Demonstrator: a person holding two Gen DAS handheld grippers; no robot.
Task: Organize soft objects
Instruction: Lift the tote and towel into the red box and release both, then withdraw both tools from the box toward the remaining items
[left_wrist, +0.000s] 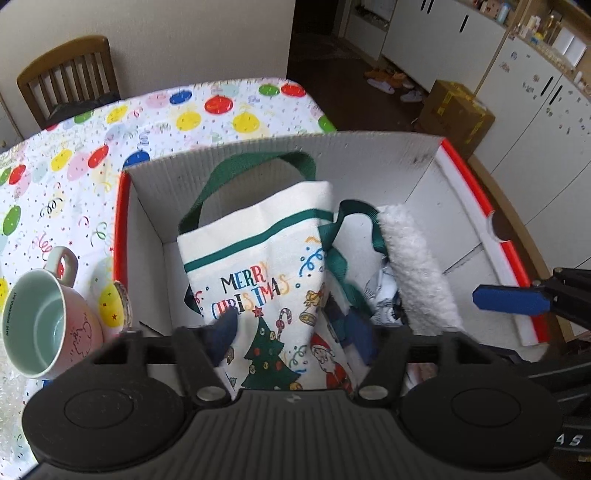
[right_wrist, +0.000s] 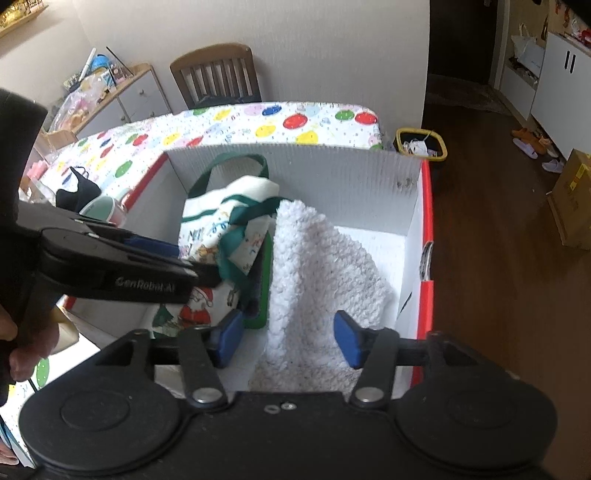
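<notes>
— Cream canvas Christmas tote bag with green handles (left_wrist: 266, 266)?
— Standing in the white corrugated box with red rim (left_wrist: 369, 166), pinched between the left tongs (left_wrist: 291, 332), nearly closed on the cloth.
— Fluffy white towel (right_wrist: 317, 280)?
— Draped just right of the bag, between the right tongs (right_wrist: 288, 336), spread wide, gripping nothing.
— Left of the box?
— Pink mug with pale green inside (left_wrist: 44, 325) on the balloon-patterned surface (left_wrist: 147, 122).

table (left_wrist: 221, 110), balloon-print cloth | on it: red-rimmed white corrugated box (left_wrist: 369, 158), pink mug (left_wrist: 48, 325) just left of box | black cloth item (right_wrist: 75, 194) beyond mug
</notes>
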